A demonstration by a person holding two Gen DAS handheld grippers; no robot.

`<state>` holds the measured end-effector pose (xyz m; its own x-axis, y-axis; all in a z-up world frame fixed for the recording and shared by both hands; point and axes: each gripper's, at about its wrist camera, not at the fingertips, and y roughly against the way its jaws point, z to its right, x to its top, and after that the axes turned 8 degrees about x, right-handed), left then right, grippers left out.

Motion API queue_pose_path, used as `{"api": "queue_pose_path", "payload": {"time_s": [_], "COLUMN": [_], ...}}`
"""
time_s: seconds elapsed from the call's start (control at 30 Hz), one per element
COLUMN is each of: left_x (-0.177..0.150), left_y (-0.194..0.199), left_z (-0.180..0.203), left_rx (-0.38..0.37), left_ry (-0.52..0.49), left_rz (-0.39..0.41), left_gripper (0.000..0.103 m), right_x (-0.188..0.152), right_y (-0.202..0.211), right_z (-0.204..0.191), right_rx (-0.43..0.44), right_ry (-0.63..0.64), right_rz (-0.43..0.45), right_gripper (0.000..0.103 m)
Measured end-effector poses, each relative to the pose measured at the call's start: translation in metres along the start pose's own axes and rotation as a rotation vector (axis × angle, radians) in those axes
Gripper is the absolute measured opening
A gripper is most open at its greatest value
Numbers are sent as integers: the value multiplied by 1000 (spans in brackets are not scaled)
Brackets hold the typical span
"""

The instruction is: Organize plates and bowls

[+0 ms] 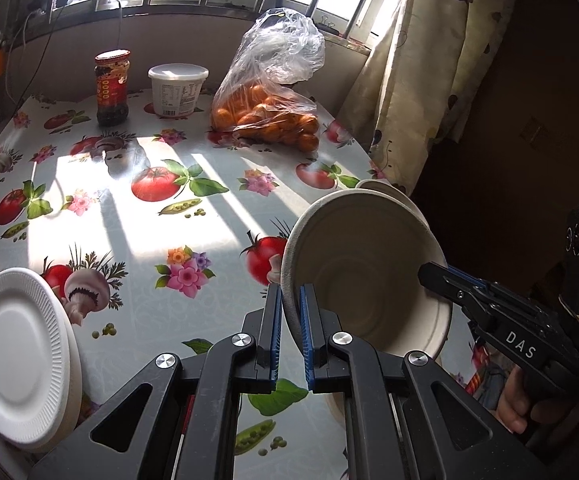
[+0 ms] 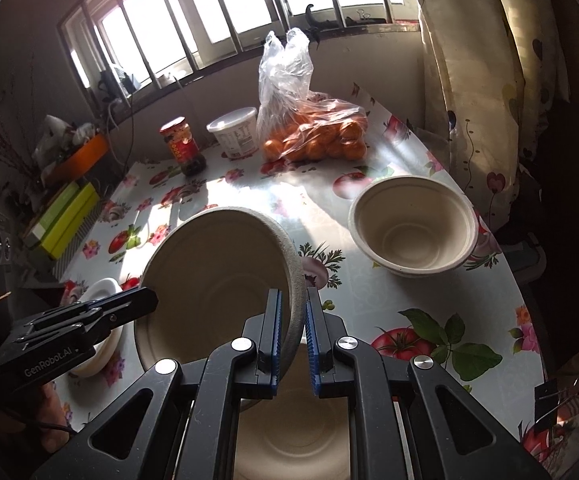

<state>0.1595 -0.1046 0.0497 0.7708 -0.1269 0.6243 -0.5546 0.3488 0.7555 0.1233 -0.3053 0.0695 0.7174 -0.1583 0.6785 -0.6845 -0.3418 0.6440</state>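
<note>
A beige paper bowl [image 1: 365, 276] is held tilted above the table by both grippers. My left gripper [image 1: 290, 304] is shut on its left rim. My right gripper [image 2: 292, 308] is shut on its opposite rim, and it shows in the left wrist view [image 1: 437, 280] too. The held bowl [image 2: 217, 284] hangs over another beige bowl [image 2: 293, 436] right below my right gripper. A third beige bowl [image 2: 413, 226] stands at the table's right edge. White foam plates [image 1: 17, 356] are stacked at the near left, also seen in the right wrist view [image 2: 97, 292].
A bag of oranges [image 1: 269, 116], a white tub [image 1: 177, 88] and a red-lidded jar [image 1: 112, 88] stand at the back of the fruit-print table [image 1: 129, 184]. A curtain [image 1: 429, 64] hangs at the right. Boxes and clutter [image 2: 65, 216] lie beyond the left edge.
</note>
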Motion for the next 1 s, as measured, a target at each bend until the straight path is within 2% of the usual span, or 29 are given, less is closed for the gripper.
{"api": "queue_pose_path", "payload": {"time_s": [0.5,1.0], "left_x": [-23,-45], "left_y": [-1,-8], "left_z": [29,39], "left_rx": [-36,-34], "left_ry": [-50,-60], "left_rz": [-35,-88], "left_gripper": [10,10], "right_x": [-30,-57], "right_y": [29,31], "right_z": [18,28], "right_rx": [-44,-58], "right_ry": [-53,-87], "right_rz": [11,-19], "right_gripper": [12,12]}}
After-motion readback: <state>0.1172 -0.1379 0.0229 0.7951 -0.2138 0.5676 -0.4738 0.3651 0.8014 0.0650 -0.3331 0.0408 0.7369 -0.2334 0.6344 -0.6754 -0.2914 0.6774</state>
